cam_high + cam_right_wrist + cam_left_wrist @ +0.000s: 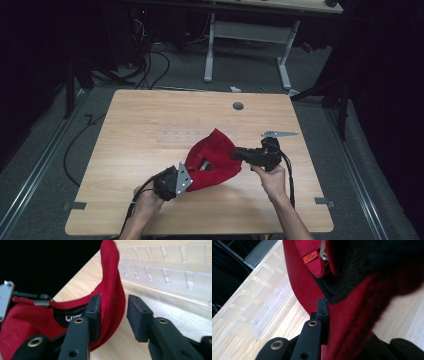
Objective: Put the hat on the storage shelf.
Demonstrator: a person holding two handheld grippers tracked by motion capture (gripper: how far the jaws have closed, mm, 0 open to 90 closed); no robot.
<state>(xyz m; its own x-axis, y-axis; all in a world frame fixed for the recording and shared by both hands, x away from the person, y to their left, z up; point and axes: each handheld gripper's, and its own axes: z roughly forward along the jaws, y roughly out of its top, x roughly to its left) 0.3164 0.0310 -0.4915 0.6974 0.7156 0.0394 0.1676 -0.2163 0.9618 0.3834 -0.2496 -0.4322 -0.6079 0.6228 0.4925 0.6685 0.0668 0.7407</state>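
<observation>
The red cap [212, 162] lies inside-up at the wooden table's [135, 145] centre. The left gripper [186, 178] pinches its 7 o'clock rim. The right gripper [113, 312], at 3 o'clock, straddles the brim, jaws parted, not yet clamped. Handling looks barely begun.

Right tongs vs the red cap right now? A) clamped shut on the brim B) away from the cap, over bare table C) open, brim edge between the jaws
C: the right tongs stand open, the red cap brim rising between the jaws with a gap to the right one.
</observation>
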